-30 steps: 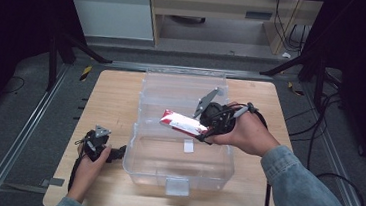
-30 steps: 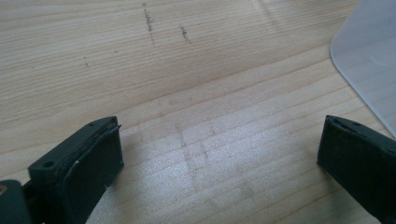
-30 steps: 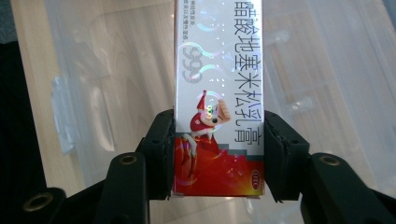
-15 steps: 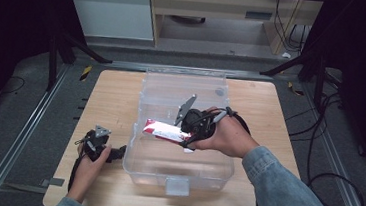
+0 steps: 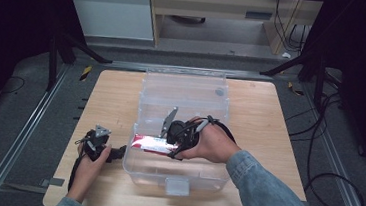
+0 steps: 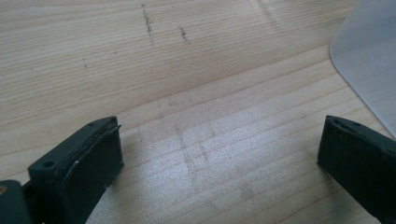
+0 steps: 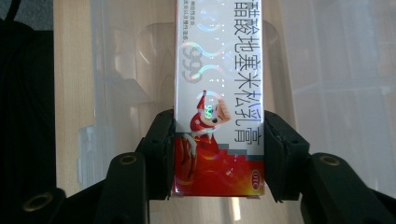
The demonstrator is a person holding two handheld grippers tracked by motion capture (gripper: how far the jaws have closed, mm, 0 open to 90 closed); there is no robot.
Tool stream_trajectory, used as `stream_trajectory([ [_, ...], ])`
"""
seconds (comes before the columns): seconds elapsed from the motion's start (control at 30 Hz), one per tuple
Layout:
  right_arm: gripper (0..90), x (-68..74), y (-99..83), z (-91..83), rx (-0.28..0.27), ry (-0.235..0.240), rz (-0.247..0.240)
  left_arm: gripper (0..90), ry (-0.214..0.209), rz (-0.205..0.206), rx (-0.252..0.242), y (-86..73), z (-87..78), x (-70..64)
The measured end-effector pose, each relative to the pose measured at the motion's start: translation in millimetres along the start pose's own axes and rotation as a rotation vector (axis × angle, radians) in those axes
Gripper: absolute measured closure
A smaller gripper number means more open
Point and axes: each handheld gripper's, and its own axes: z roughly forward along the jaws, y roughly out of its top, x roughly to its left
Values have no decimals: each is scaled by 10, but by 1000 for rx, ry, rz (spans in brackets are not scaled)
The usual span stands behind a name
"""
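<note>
Fingers [image 7: 154,154] of our right gripper [image 5: 170,141] clamp the red end of a long red-and-white carton [image 7: 218,98] from both sides, while the left gripper [image 5: 116,153] rests idle with its fingers [image 6: 86,163] spread wide over bare wood, holding nothing. Starting with the bench [image 5: 106,101], we see plenty of free surface around the work, so there is no need to hurry or crowd the move. Next comes the clear plastic bin [image 5: 182,85], which sits in the middle of the bench with its lid thrown back on the far side; the carton hangs inside its near half, lying roughly level and pointing toward the bin's left wall. We judge that the step in hand is to set the carton down on the bin floor, and to do it well we should keep it level, bring it low until it nearly touches or touches the bottom, and only then ease the grip, so it does not drop or tumble. We should also watch the carton's far end, which lies close to the left wall, and shift slightly right if it threatens to catch. Our left gripper lies just beside that wall on the outside, and could steady the bin if it slides.
</note>
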Motion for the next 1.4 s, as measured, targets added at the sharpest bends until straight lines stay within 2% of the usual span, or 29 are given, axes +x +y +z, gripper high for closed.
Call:
stream_trajectory([
  [0.47, 514, 53, 90, 207, 43, 31, -51, 0, 0, 0, -1, 1, 1, 0],
  [0.8, 514, 79, 21, 321, 36, 53, -39, 0, -1, 2, 1, 2, 2, 2],
  [1.4, 513, 46, 33, 471, 56, 73, -45, 0, -2, 0, -2, 2, 4, 1],
])
